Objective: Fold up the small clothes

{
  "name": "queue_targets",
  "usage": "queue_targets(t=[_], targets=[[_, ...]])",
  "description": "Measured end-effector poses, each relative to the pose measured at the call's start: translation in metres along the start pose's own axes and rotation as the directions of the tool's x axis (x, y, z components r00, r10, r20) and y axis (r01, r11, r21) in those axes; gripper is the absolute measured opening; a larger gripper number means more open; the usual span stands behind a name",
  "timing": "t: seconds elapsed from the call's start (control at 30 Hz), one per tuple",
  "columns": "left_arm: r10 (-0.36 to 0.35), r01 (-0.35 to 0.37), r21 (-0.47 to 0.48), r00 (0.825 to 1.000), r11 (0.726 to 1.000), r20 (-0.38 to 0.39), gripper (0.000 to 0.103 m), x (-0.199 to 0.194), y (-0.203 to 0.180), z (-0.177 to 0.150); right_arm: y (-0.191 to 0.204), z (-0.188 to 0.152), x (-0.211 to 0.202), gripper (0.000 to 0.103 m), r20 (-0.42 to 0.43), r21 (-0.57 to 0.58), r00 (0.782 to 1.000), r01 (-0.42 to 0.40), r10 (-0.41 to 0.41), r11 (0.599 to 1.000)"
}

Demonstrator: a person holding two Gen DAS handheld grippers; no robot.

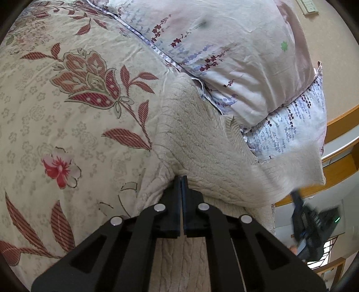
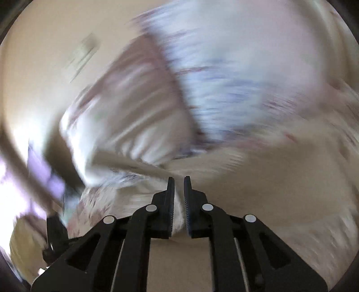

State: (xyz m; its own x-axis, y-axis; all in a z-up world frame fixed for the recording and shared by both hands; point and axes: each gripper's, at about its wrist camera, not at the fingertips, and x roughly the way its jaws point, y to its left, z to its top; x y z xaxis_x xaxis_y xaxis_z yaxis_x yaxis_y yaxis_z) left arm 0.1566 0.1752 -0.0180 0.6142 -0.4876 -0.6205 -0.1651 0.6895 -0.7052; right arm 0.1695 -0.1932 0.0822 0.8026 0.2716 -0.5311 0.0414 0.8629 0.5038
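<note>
A cream cable-knit sweater (image 1: 202, 143) lies on a floral bedspread (image 1: 67, 112), its far part against a pale quilt. My left gripper (image 1: 181, 179) is shut on a fold of the sweater at its near edge. The right gripper (image 1: 309, 222) shows blurred at the lower right of the left wrist view, near the sweater's right corner. The right wrist view is heavily motion-blurred. There my right gripper (image 2: 179, 182) has its jaws nearly closed with pale cream fabric (image 2: 179, 215) between them, most likely the sweater.
A folded lavender-flowered quilt (image 1: 224, 56) is piled at the back of the bed. A wooden bed frame (image 1: 341, 161) runs along the right. A wall switch panel (image 1: 307, 6) is at the top right.
</note>
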Motion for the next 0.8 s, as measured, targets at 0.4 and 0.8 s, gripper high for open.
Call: queue_targets(t=[0.4,0.8], targets=[[-0.004,0.004,0.005,1.0,1.0,-0.011,0.005,0.001,0.0,0.002,-0.112,0.011,-0.044,0.05,-0.101,0.303,0.99,0.121,-0.095,0.945],[0.001,-0.001,0.006,1.0,1.0,-0.014,0.005,0.002,0.0,0.002,-0.105,0.003,0.017,0.021,-0.233,0.261,0.968,0.158,-0.097,0.952]])
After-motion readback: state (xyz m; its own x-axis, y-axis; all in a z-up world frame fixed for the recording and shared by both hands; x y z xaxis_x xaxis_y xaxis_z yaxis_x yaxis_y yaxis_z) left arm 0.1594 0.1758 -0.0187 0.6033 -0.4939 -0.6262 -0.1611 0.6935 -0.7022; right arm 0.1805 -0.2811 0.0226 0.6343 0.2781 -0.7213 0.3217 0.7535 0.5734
